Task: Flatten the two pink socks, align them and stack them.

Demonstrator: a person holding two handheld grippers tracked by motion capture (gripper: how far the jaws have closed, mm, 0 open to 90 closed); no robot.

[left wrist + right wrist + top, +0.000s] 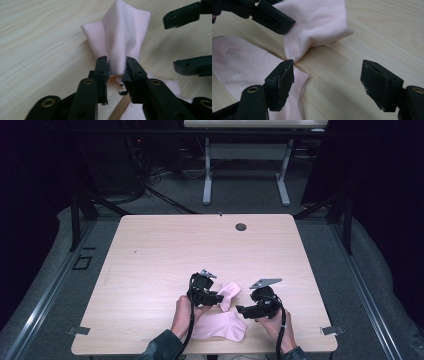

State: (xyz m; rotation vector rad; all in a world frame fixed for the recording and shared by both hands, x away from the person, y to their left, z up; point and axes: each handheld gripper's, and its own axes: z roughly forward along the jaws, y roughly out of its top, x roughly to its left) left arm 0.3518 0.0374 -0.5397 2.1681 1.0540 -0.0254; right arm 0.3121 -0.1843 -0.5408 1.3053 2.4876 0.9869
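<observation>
A pale pink sock [220, 325] lies near the front edge of the wooden table [165, 250]. One end of it [122, 32] is pulled up into a peak. My left gripper [117, 63] is shut on that raised fold, and in the high view the gripper [218, 297] sits just left of it. My right gripper [327, 72] stands open just above the table, one jaw over the edge of the flat part of the sock [239, 65], nothing between its jaws. From the high view it [241, 310] is right of the sock.
A round cable hole [241, 227] sits near the table's far edge. Metal brackets [79, 330] [331, 330] stick out at both front corners. Another table's legs [207, 185] stand on the floor beyond. Bare wood spreads across the far and left parts.
</observation>
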